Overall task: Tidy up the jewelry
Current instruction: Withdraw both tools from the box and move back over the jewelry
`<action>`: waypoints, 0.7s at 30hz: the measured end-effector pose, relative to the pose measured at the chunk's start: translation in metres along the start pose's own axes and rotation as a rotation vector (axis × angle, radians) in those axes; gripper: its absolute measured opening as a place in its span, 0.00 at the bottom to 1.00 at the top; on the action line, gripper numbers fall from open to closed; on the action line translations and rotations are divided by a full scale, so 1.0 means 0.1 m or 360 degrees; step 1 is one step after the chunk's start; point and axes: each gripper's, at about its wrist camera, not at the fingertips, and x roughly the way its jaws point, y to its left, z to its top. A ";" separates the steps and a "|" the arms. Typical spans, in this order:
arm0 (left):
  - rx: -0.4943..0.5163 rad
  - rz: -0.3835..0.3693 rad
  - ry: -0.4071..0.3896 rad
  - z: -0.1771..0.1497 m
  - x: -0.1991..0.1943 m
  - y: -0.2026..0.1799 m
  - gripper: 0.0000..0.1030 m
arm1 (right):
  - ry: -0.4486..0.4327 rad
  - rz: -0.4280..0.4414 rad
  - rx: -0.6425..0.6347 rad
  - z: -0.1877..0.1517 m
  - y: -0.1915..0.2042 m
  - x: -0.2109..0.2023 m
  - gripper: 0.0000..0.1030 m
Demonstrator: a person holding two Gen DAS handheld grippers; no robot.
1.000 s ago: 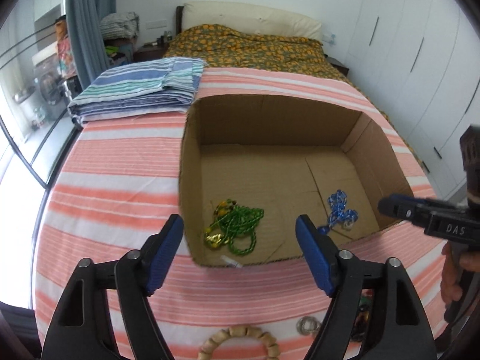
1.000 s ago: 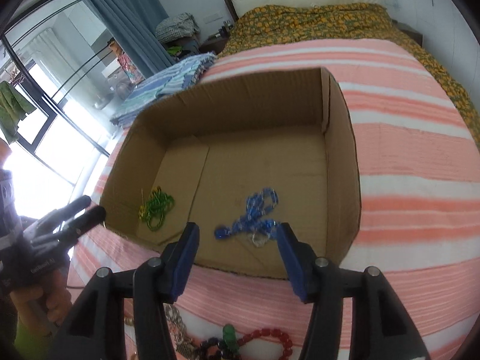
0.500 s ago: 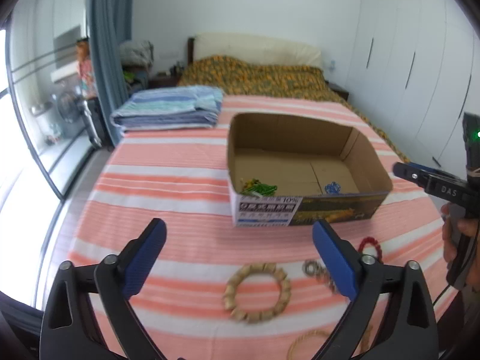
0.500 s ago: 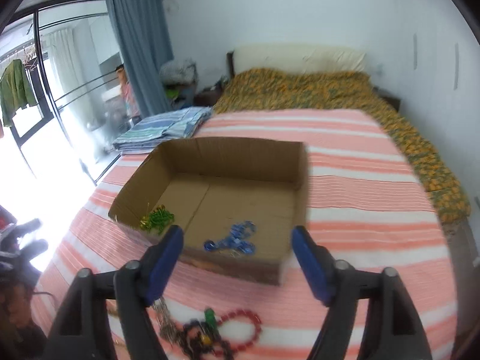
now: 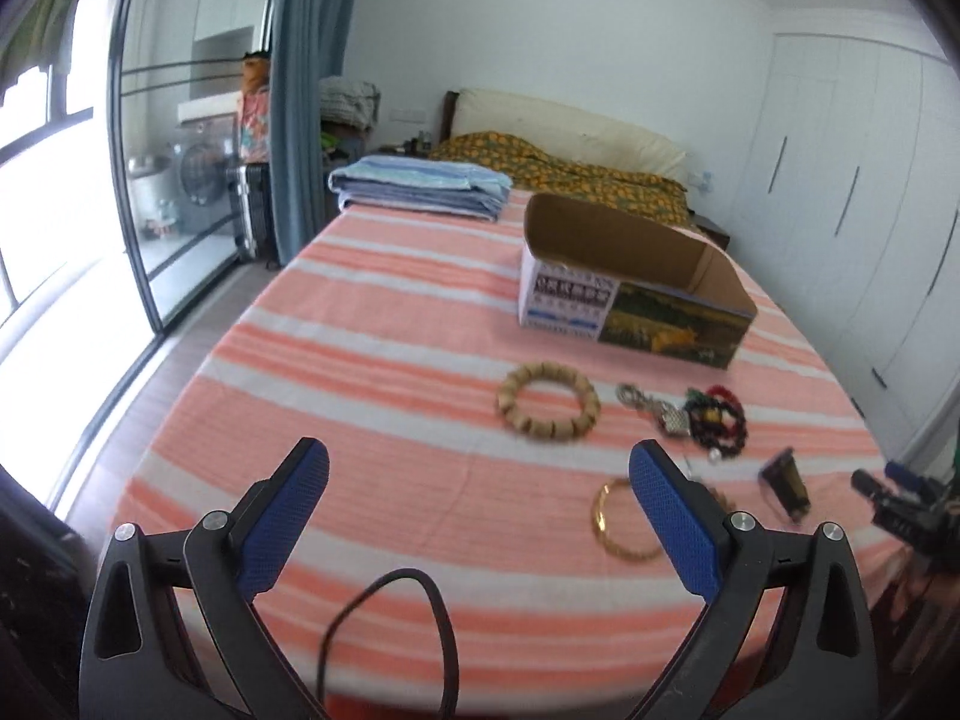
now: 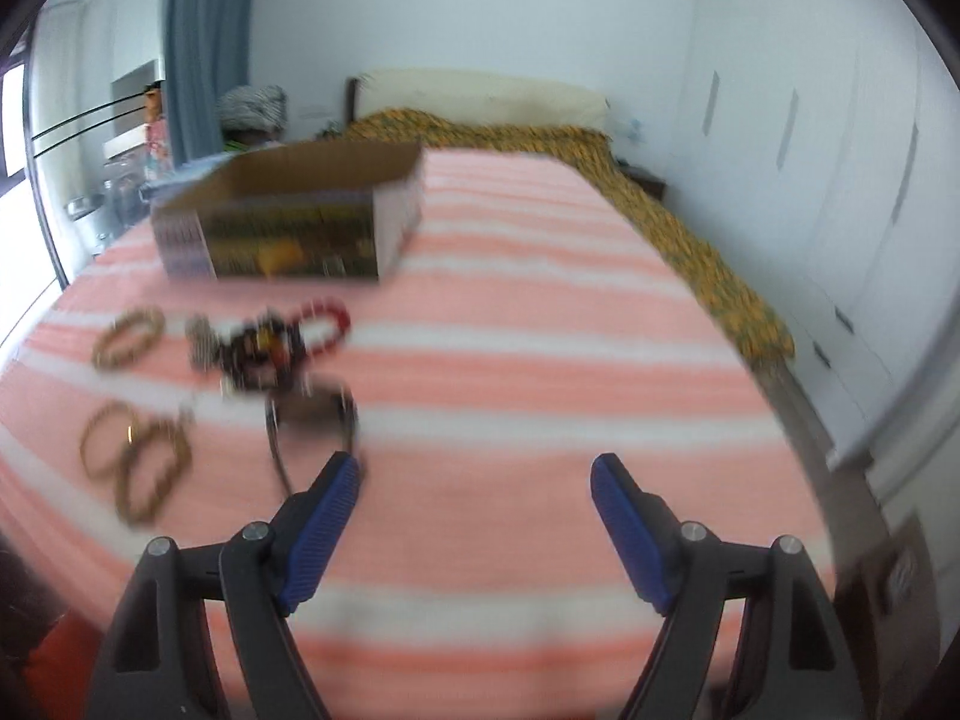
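Observation:
An open cardboard box stands on the striped bedspread, far ahead of both grippers. Nearer lie a wooden bead bracelet, a silver chain piece, a tangle of dark and red bead bracelets, a gold bangle and a small dark item. My left gripper is open and holds nothing, hovering short of the bangle. The right gripper is empty and its jaws are opening, with the blurred box, red beads and bangles to its left.
Folded blue blankets lie behind the box on the left. A black cable loops below my left gripper. The bed's edge drops to the floor and glass doors on the left. White wardrobes line the right.
Both grippers have drawn back from over the box toward the foot of the bed, and both jaws have widened. The box's inside is out of sight and the loose jewelry has come into view.

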 end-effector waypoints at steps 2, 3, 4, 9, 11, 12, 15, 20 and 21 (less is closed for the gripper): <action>0.0040 0.0025 -0.0012 0.02 -0.16 0.06 0.98 | 0.0034 0.0009 0.0025 -0.14 0.03 0.03 0.79; 0.0057 0.0070 -0.0040 0.04 -0.24 0.11 0.98 | 0.0034 -0.0006 0.0018 -0.19 0.04 0.04 0.79; 0.0070 0.0120 -0.0069 0.06 -0.31 0.16 0.98 | 0.0033 -0.0033 -0.0003 -0.24 0.08 0.07 0.79; -0.0002 0.0220 -0.0105 0.00 -0.33 0.44 0.99 | 0.0050 -0.0028 -0.0023 -0.33 0.28 0.21 0.79; -0.0131 0.0166 -0.0064 -0.13 -0.17 0.53 0.99 | 0.0029 -0.0047 -0.0032 -0.34 0.34 0.26 0.79; -0.0177 0.0147 -0.0047 -0.18 -0.10 0.56 0.99 | 0.0020 -0.0057 -0.0035 -0.35 0.36 0.28 0.79; -0.0270 0.0114 0.0047 -0.39 0.21 0.59 0.99 | -0.0013 -0.0063 -0.0021 -0.39 0.35 0.29 0.79; -0.0227 0.0173 0.0137 -0.65 0.57 0.54 0.99 | -0.0059 -0.0061 0.0062 -0.46 0.28 0.30 0.81; -0.0210 0.0181 0.0157 -0.69 0.62 0.53 0.99 | -0.0064 -0.0055 0.0080 -0.47 0.27 0.30 0.82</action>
